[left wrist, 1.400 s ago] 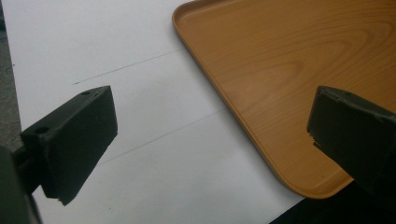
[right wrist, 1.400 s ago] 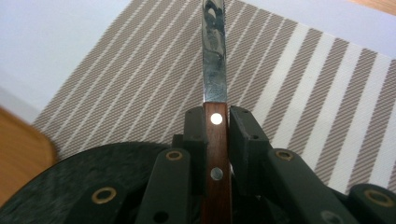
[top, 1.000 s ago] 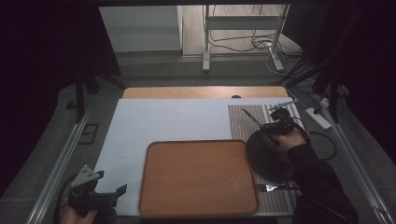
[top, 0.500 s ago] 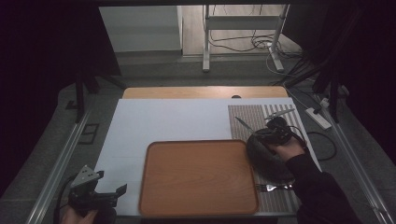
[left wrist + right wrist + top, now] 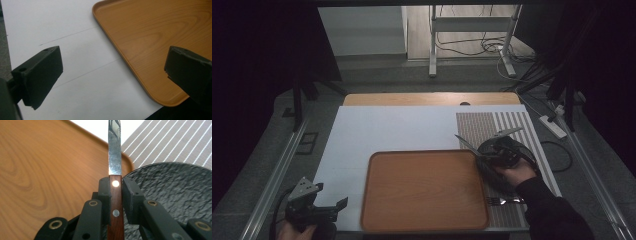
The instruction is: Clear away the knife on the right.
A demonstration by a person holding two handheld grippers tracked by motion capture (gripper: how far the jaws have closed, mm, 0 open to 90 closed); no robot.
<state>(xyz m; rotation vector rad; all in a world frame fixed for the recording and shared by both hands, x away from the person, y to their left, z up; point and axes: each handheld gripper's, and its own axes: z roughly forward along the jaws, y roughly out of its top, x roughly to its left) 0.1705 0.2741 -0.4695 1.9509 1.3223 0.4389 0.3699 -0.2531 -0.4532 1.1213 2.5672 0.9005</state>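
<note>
Right gripper view, knife (image 5: 114, 157) clamped by handle, blade pointing straight ahead

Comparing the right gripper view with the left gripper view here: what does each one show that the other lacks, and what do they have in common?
Right gripper view: the right claw shut on a knife by its wooden handle, blade pointing away, with a dark textured plate and a striped placemat beyond.
Left gripper view: the left claw open with nothing between its jaws, above the white table cover.
Both: the wooden tray, with nothing on the part in view.
</note>
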